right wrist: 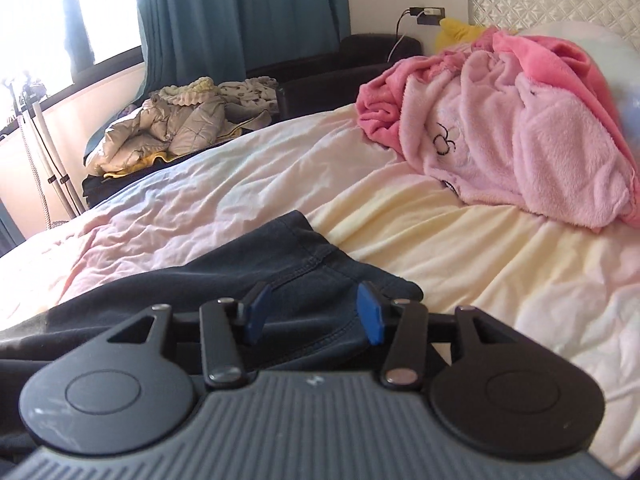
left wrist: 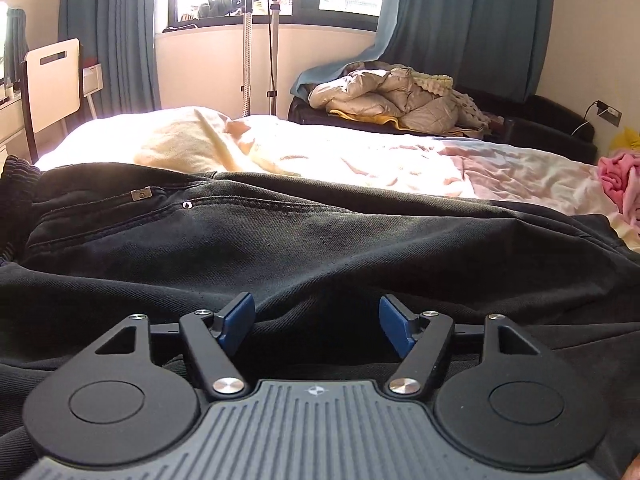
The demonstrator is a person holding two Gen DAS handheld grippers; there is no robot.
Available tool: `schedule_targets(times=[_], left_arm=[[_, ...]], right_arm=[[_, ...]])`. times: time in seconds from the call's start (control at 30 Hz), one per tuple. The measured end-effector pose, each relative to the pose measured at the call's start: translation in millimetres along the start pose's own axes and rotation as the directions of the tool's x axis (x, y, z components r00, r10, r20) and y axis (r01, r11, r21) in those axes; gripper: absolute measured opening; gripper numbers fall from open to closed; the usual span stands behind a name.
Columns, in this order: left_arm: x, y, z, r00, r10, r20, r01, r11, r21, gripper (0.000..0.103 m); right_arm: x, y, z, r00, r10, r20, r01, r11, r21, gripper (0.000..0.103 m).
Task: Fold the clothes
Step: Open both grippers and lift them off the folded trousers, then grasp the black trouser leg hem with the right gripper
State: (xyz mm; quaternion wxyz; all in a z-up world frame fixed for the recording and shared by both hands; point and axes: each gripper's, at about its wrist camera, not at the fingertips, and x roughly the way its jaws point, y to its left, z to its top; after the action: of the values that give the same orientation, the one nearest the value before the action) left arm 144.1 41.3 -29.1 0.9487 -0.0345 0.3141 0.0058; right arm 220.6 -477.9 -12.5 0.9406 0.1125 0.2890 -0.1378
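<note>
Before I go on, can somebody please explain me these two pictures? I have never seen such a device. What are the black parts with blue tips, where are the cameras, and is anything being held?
There is no robot here. A person holds one hand-held gripper in each hand, and a wide-angle camera on each looks forward along its two fingers. One picture comes from the left gripper, the other from the right gripper. The blue tips are the finger pads.

Both look over a bed. Dark trousers lie spread across it; the right view shows their hem end. A pink fluffy garment lies further up the bed, untouched.

Both grippers stand open over the trousers. The pads press on nothing, so nothing is held.
</note>
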Motion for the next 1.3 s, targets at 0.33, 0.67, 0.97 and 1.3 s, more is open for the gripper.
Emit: schedule_targets(times=[0.33,0.67,0.97,1.3], left_arm=[[-72.0,-13.4,-27.2,0.998,-0.025,0.064,0.025,1.0,0.005,0.082],[-95.4,-25.3,-53.3,0.998,-0.012,0.067,0.01,1.0,0.025,0.084],[-84.2,-32.5,-54.1,0.999,-0.006,0.05,0.004,0.999,0.038,0.086],[-74.5,-44.2,-55.2,0.999,-0.025,0.034,0.023,0.996,0.082,0.086]], right_arm=[[-116.1,49.2,-40.1,0.99,0.122,0.076,-0.113,0.987,-0.113,0.053],[-148.7,17.0,-85.0,0.99,0.119,0.069,-0.12,0.993,0.002,0.058],[-131.3,-50.6,-103.1,0.998,-0.058,0.007,0.053,0.946,0.319,0.073],[-96.0,-121.7,-126.1,0.993,-0.06,-0.104,0.112,0.773,0.625,0.082]])
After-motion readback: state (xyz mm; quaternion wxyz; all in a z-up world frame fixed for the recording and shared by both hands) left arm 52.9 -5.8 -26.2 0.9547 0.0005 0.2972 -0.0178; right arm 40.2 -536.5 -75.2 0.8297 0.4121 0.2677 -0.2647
